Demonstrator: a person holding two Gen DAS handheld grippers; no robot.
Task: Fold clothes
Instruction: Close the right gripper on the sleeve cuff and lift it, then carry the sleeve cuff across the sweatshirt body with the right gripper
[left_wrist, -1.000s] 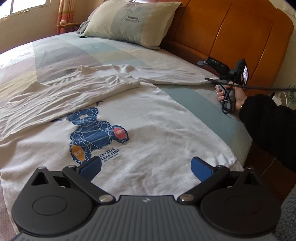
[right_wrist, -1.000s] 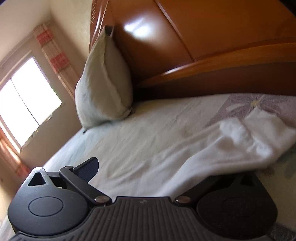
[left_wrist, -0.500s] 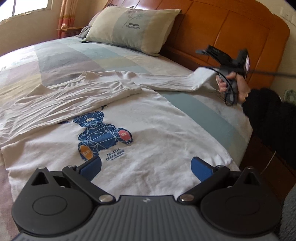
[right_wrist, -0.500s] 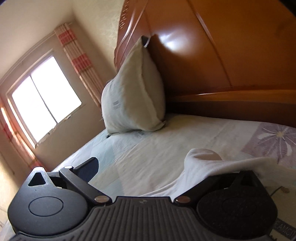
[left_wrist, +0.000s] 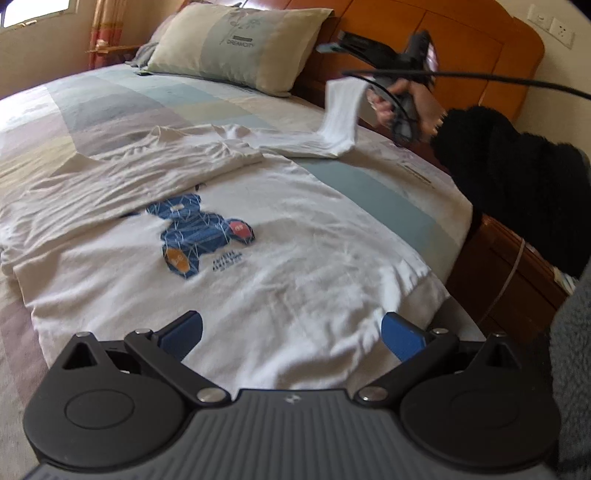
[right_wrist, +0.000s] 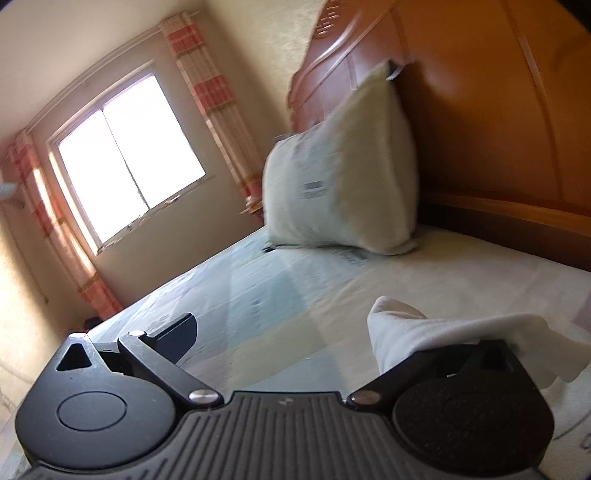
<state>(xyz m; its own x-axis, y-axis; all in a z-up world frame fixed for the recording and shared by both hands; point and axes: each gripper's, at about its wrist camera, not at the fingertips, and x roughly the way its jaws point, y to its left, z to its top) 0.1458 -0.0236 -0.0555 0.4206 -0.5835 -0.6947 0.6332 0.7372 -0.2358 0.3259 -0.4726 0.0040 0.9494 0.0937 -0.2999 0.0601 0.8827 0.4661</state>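
Note:
A white T-shirt (left_wrist: 295, 266) with a blue bear print lies spread on the bed, its left side folded in over the chest. My left gripper (left_wrist: 291, 328) hovers open just above the shirt's near hem, touching nothing. A hand in a black sleeve holds my right gripper (left_wrist: 336, 41) up near the headboard. The shirt's right sleeve (left_wrist: 341, 114) hangs from that gripper, lifted off the bed. In the right wrist view the jaws of the right gripper (right_wrist: 291, 328) stand wide apart and the sleeve (right_wrist: 436, 332) is draped over the right finger, hiding its tip.
A pale pillow (left_wrist: 236, 40) leans on the wooden headboard (left_wrist: 476, 62) at the back. The patchwork bedspread (left_wrist: 122, 107) has its edge (left_wrist: 454, 236) at the right, beside a wooden bedside unit (left_wrist: 517, 291). A window (right_wrist: 125, 162) with striped curtains is on the far wall.
The right gripper has risen from the bed toward the headboard, carrying the sleeve up with it. The left gripper has drifted slightly and stays open over the hem.

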